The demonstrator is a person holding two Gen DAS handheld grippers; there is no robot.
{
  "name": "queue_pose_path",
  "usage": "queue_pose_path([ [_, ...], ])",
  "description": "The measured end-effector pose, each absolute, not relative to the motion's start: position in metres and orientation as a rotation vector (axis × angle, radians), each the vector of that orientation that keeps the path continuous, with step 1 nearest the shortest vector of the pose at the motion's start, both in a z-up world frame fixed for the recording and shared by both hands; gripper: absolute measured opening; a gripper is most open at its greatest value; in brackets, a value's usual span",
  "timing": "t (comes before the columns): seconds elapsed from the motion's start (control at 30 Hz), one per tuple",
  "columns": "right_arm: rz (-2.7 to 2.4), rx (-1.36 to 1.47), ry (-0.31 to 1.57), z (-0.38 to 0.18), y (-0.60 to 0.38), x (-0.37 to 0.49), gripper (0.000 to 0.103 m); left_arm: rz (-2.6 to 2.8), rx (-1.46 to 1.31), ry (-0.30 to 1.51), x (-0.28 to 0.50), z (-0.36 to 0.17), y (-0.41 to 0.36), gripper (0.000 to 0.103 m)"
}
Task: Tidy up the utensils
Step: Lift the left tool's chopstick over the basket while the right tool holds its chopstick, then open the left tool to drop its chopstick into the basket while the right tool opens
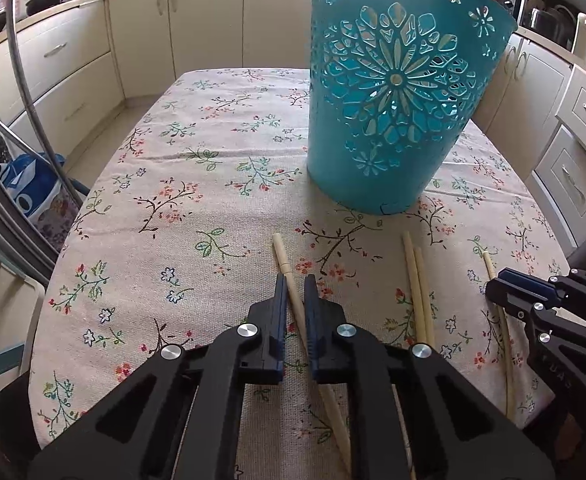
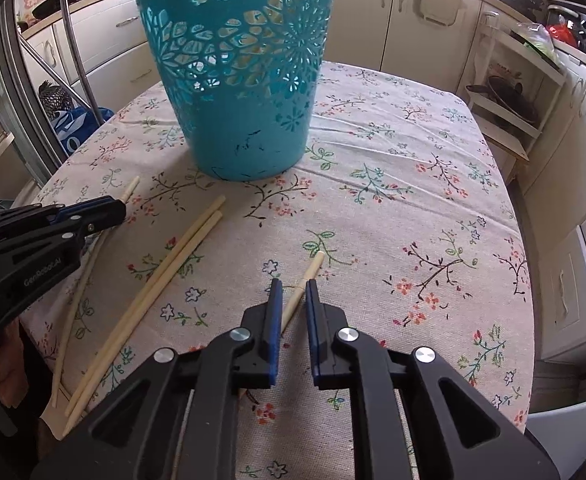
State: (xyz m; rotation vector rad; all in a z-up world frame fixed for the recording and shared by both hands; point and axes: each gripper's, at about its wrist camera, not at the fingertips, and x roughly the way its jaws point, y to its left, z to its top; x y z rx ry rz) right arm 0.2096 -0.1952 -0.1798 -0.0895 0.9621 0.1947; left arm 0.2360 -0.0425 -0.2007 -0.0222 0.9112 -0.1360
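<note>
So, going left to right: the left gripper [image 1: 295, 280] is clenched down on one chopstick [image 1: 289, 276] that lies on the flowery tablecloth [image 1: 165, 184], tip poking out past the fingers. Next over, a pair of chopsticks [image 1: 417, 280] sits side by side, touching, not gripped by anything. Then the right gripper [image 2: 293, 284] is nearly closed around a fourth chopstick [image 2: 309, 276]; looks like it's pinching it, though I can't swear the pads are pressing on both sides. That makes four chopsticks total, two grippers, and one teal cutout basket [image 2: 237, 92] standing upright further back on the table, closer to the middle. Progress-wise, I'd call this the very beginning: all four sticks I can see are down on the cloth, and I can't see inside the basket to tell if anything's in there. What's left, I reckon, is lifting these two, dropping them in, then coming back for the pair.
</note>
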Motion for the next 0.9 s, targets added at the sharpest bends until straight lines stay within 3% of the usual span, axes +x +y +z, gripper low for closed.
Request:
queue_pose_path([
  [0.27, 0.2, -0.062, 0.932, -0.181, -0.199, 0.21, 0.01, -0.173, -0.082, 0.893, 0.238, -0.193, -0.032, 0.005],
  [0.6, 0.211, 0.005, 0.869, -0.184, -0.204, 0.207, 0.01, -0.275, -0.275, 0.528, 0.224, -0.08, 0.0, 0.005],
  [0.9, 0.223, 0.016, 0.829, -0.188, -0.207, 0.205, 0.01, -0.284, -0.196, 0.457, 0.226, -0.048, -0.03, 0.005],
])
